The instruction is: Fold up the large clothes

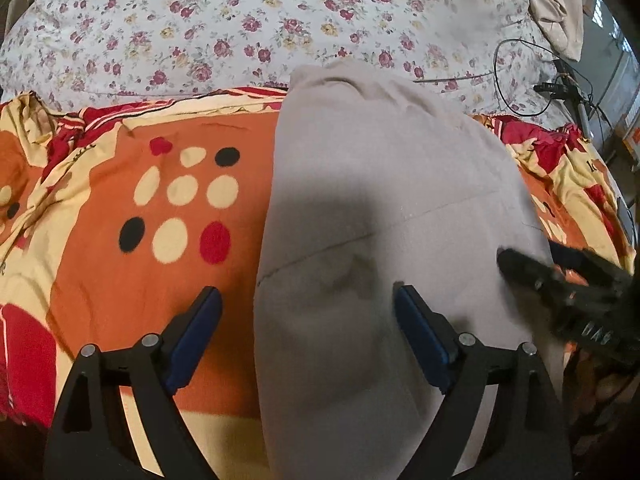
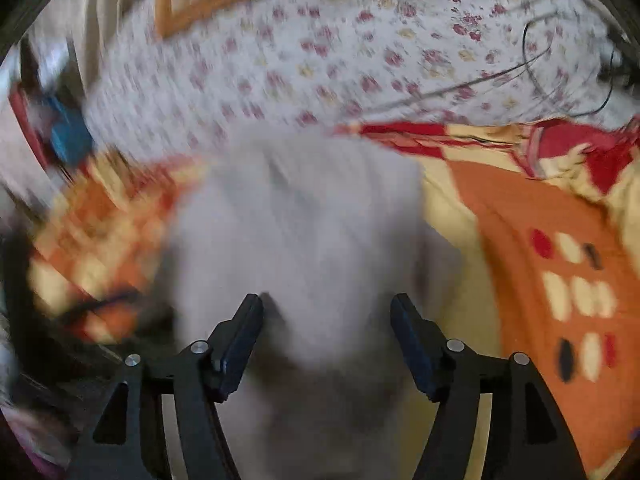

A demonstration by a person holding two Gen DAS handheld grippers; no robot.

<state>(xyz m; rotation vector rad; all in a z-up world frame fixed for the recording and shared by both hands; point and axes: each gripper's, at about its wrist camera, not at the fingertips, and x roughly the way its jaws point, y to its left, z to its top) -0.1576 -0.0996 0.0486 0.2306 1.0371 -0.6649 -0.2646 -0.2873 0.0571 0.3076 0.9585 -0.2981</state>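
Fingers of the left gripper (image 1: 308, 300) stand wide apart and grip nothing; one blue pad hangs over the orange spotted blanket (image 1: 120, 208), the other over the grey folded garment (image 1: 380, 200), whose left edge runs between them. In the right wrist view, blurred, the right gripper (image 2: 326, 306) also stands wide, both pads over the same grey cloth with nothing pinched; whether they touch it I cannot tell. That gripper shows as a dark blur at the garment's right edge in the left view. The garment lies lengthwise on the blanket. Beyond it spreads a floral sheet (image 1: 200, 32), with a black cable (image 1: 516, 76) looped at far right.
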